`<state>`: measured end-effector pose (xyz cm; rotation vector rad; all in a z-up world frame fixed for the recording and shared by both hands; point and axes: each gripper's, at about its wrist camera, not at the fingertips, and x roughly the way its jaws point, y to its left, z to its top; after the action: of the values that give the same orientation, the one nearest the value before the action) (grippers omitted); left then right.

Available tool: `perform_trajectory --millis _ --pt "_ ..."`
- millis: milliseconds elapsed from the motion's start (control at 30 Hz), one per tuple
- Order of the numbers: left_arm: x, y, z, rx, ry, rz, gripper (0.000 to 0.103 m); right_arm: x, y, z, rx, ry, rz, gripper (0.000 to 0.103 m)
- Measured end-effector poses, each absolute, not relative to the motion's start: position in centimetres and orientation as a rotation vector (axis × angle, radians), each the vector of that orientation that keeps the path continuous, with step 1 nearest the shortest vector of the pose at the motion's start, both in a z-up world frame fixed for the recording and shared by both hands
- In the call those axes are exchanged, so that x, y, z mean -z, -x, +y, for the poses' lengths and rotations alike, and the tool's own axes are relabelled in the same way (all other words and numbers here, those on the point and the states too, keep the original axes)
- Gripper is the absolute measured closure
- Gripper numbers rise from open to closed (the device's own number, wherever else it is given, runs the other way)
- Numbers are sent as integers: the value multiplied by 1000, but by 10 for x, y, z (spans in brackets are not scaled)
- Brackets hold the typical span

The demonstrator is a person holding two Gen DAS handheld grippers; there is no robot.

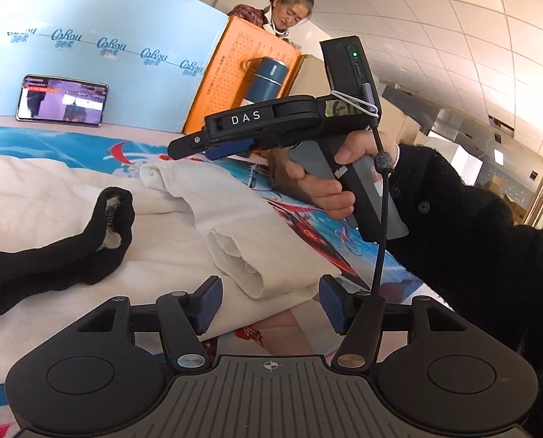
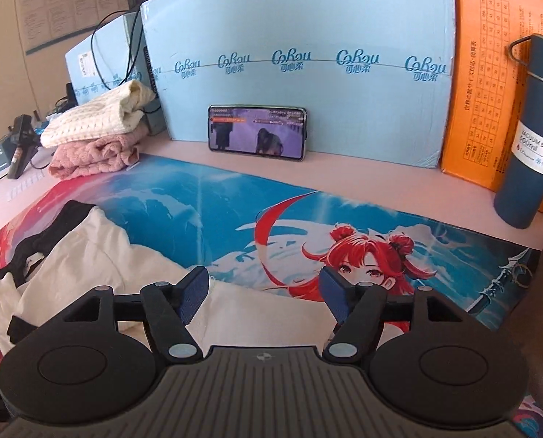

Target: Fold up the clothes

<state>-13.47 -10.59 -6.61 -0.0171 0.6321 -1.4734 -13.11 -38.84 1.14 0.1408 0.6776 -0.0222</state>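
Note:
A white garment [image 1: 205,219] with a black part [image 1: 52,259] lies rumpled and partly folded on the printed mat [image 2: 344,219]. My left gripper [image 1: 269,304] stands open low over the garment's folded edge, and its pads do not touch the cloth. A hand in a black sleeve [image 1: 472,233] holds my right gripper [image 1: 198,142] above the far side of the garment. In the right wrist view my right gripper [image 2: 264,295] is open, with the white garment [image 2: 89,255] lying below and between the jaws, not pinched. The black part [image 2: 52,233] shows at the left.
A phone [image 2: 256,133] leans on a blue foam board [image 2: 300,73] at the back. An orange box [image 2: 490,91] and a blue vacuum bottle [image 2: 526,138] stand at the right. Folded cream and pink cloths [image 2: 96,127] are stacked at the back left. A person [image 1: 289,11] stands behind the orange box.

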Motion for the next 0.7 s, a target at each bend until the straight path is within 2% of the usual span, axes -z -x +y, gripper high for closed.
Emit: perform_trajectory --millis 200,300,333,400,467,567,700 --pt "62 140 -115 1473 19 656 39 -4 118 -403 -177 -169 709 36" --pt "61 138 -117 1477 55 678 41 1 112 -408 -218 -194 711 40" --pt "61 136 -118 1475 66 685 43 3 110 -410 -218 -202 715 47" --pt "61 134 -121 1459 75 701 52 8 108 -412 -227 -218 721 52" --pt "61 132 -124 1437 74 715 65 12 109 -412 -248 -235 720 53" --pt "60 134 -128 1428 54 704 72 14 111 -412 -257 -238 722 52" --pt "60 134 -131 1415 43 691 81 14 109 -404 -253 -212 738 46"
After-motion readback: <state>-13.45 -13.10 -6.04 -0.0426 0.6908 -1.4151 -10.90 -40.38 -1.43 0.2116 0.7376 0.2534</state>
